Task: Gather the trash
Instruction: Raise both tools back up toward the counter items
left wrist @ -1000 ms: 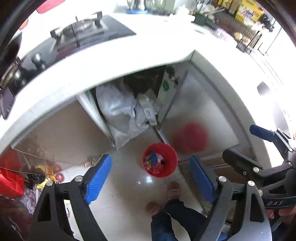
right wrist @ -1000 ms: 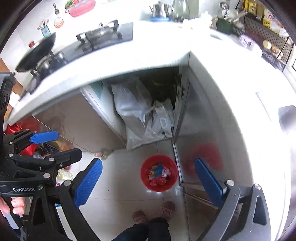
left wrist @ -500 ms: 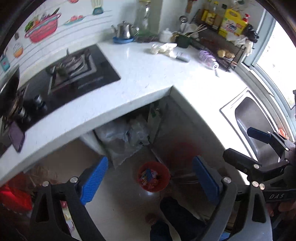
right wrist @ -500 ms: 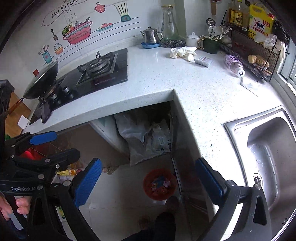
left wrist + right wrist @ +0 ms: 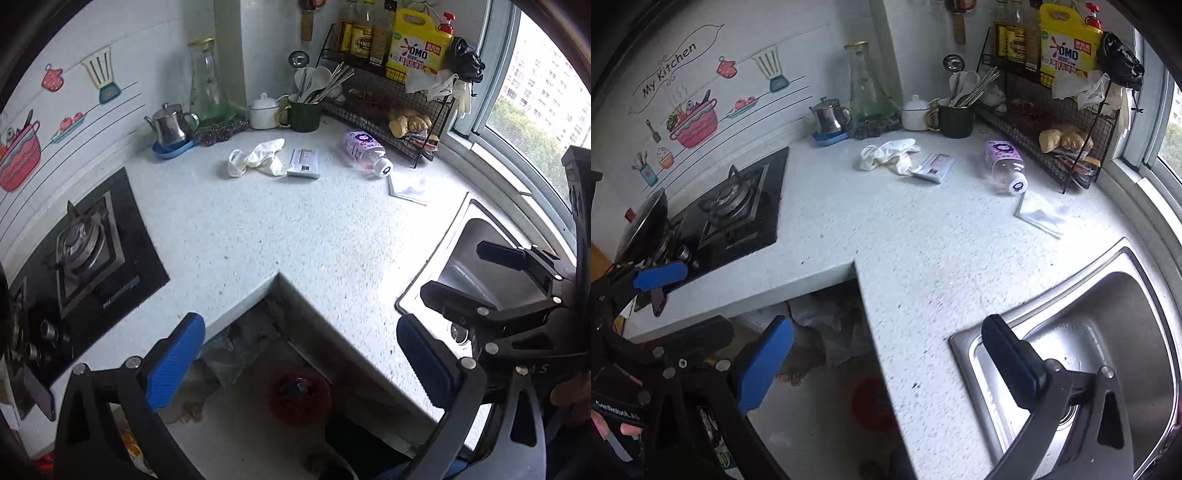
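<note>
On the white speckled counter (image 5: 258, 229) lie a crumpled white glove (image 5: 256, 160) (image 5: 888, 155), a small flat box (image 5: 303, 163) (image 5: 935, 167), a toppled purple-labelled plastic bottle (image 5: 365, 149) (image 5: 1004, 160) and a flat clear packet (image 5: 408, 190) (image 5: 1039, 216). A red bin (image 5: 299, 397) (image 5: 871, 402) with wrappers stands on the floor below the counter corner. My left gripper (image 5: 301, 362) is open and empty above the bin. My right gripper (image 5: 886, 363) is open and empty over the counter edge beside the sink.
A steel sink (image 5: 1100, 332) (image 5: 476, 258) is at the right. A black gas hob (image 5: 85, 251) (image 5: 735, 206) is at the left. A kettle (image 5: 171, 127), jar, utensil mug (image 5: 304, 112) and wire rack (image 5: 391, 107) line the back wall. Plastic bags (image 5: 834, 328) fill the open cabinet.
Both grippers have tilted up from the floor and bin toward the countertop, which now fills both views. The bin has dropped to the bottom. Both stay open.
</note>
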{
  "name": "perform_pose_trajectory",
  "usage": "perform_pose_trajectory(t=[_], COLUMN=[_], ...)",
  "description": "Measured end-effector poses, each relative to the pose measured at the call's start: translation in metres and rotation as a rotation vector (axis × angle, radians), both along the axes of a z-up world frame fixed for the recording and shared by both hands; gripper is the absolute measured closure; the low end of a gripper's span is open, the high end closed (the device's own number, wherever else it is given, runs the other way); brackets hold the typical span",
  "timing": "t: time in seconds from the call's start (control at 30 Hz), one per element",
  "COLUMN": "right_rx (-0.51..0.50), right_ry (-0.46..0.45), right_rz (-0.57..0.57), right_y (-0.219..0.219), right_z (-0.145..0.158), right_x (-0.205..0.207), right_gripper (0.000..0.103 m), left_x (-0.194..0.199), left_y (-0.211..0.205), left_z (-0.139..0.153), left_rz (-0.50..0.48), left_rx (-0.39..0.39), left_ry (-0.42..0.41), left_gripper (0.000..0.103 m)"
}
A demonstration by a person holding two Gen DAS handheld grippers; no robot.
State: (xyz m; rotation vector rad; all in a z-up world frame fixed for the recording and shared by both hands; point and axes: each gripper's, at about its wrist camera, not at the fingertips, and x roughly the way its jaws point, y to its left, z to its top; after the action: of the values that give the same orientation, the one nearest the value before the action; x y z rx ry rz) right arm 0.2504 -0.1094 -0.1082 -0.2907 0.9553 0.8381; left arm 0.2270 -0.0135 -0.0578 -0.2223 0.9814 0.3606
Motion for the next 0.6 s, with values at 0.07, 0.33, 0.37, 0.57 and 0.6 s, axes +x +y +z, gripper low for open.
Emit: perform_pose_trajectory(t=[0.07, 0.33, 0.37, 0.57, 0.6], right_rx=[-0.006, -0.036, -0.039, -0.063, -0.065], right_ry=[0.003, 0.014, 0.017, 0.034, 0.038], right_rz=[-0.026, -0.098, -0.107, -0.156, -0.163], right_y=[-0.002, -0.007, -0.008, -0.012, -0.013], right_z=[0.002, 0.000, -0.001, -0.012, -0.015], right_x=[0.022, 0.107, 0.117, 0.174, 0.183], right_gripper=[0.001, 0.001, 0.001, 0.001, 0.001], left_x=[0.024, 0.114, 0.124, 0.181, 0.190], left_y=[0.002, 0.016, 0.019, 0.035, 0.036], left_z=[-0.001, -0.013, -0.014, -0.028, -0.032], left_rz=[-0.018, -0.063, -0.061, -0.067, -0.071], left_rx=[0.004, -0.026, -0.028, -0.036, -0.034], left_ry=[0.009, 0.044, 0.049, 0.086, 0.096], left_gripper=[0.000, 0.000, 0.000, 0.000, 0.000])
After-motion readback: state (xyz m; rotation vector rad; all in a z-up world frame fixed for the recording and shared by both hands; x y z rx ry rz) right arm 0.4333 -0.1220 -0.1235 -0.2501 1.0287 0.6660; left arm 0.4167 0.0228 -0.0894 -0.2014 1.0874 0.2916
